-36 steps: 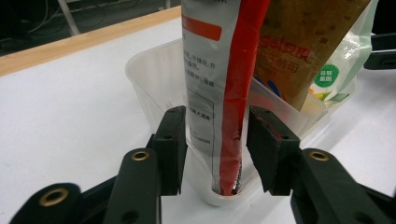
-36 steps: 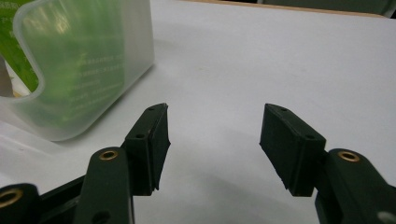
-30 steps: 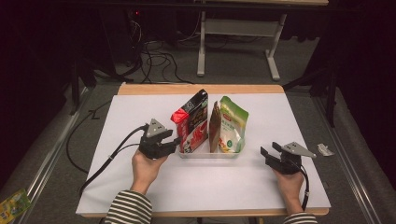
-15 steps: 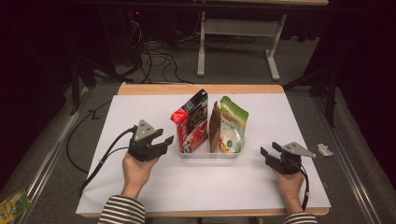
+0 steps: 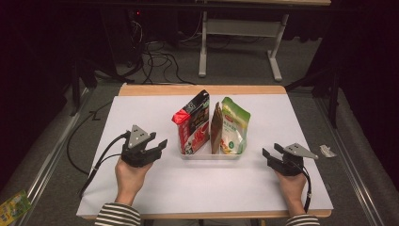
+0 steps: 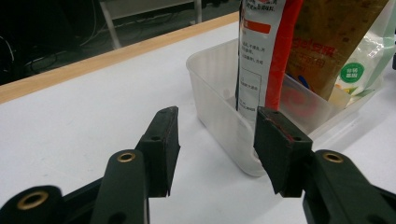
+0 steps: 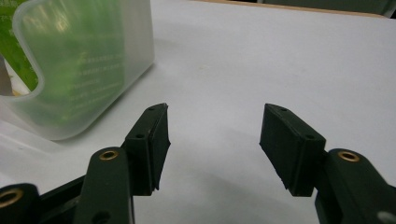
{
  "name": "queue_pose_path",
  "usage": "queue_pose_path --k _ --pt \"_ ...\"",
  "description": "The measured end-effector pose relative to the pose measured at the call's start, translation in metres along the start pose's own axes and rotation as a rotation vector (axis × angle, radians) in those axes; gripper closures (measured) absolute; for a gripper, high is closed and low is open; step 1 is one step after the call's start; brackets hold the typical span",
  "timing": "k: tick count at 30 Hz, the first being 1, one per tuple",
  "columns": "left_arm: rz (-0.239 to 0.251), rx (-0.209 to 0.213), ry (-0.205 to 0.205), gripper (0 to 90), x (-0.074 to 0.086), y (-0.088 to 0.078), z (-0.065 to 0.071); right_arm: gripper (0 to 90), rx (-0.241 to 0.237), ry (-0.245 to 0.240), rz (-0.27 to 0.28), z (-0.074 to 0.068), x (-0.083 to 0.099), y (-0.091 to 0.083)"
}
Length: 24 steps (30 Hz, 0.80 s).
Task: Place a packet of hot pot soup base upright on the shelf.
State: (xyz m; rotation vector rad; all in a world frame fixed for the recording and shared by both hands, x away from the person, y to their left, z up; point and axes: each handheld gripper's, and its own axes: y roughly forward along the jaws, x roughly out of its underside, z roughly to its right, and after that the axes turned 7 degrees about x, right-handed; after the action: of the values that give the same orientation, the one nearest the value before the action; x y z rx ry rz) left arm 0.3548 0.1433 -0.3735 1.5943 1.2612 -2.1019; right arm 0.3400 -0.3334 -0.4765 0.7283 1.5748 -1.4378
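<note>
A clear plastic tray point(image 5: 209, 155) stands mid-table with three upright pouches in it: red point(image 5: 193, 125), brown point(image 5: 216, 127) and green point(image 5: 235, 125). My left gripper point(image 5: 159, 147) is just left of the tray, clear of it and pointing at it. It is open, its jaws have just been opening, and nothing is between them. In the left gripper view the gripper point(image 6: 215, 121) faces the tray wall point(image 6: 210, 79) and the red pouch point(image 6: 266, 46). My right gripper point(image 5: 270, 153) rests open and holds nothing, to the right of the tray point(image 7: 28, 93).
A white sheet point(image 5: 141, 117) covers the table, with a wooden edge point(image 5: 202, 89) at the far side. A small scrap point(image 5: 327, 151) lies near the right edge. Cables point(image 5: 160, 61) and a table frame point(image 5: 244, 28) sit on the floor beyond.
My left hand has drawn its gripper leftward, away from the tray and the red pouch. The right hand and the pouches have stayed where they were.
</note>
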Motion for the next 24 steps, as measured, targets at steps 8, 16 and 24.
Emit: queue_pose_path --k 8,16,24 --pt "0.01 -0.014 0.006 50.4 0.001 -0.009 0.002 42.3 -0.001 0.003 -0.001 0.0 0.0 0.0" --pt "0.008 -0.045 -0.01 50.2 0.011 -0.014 -0.001 42.3 -0.003 0.0 0.0 0.0 0.0 0.0" --pt "0.022 -0.063 -0.041 49.6 0.02 -0.026 -0.006 42.3 -0.002 -0.002 -0.009 0.0 0.0 0.001"
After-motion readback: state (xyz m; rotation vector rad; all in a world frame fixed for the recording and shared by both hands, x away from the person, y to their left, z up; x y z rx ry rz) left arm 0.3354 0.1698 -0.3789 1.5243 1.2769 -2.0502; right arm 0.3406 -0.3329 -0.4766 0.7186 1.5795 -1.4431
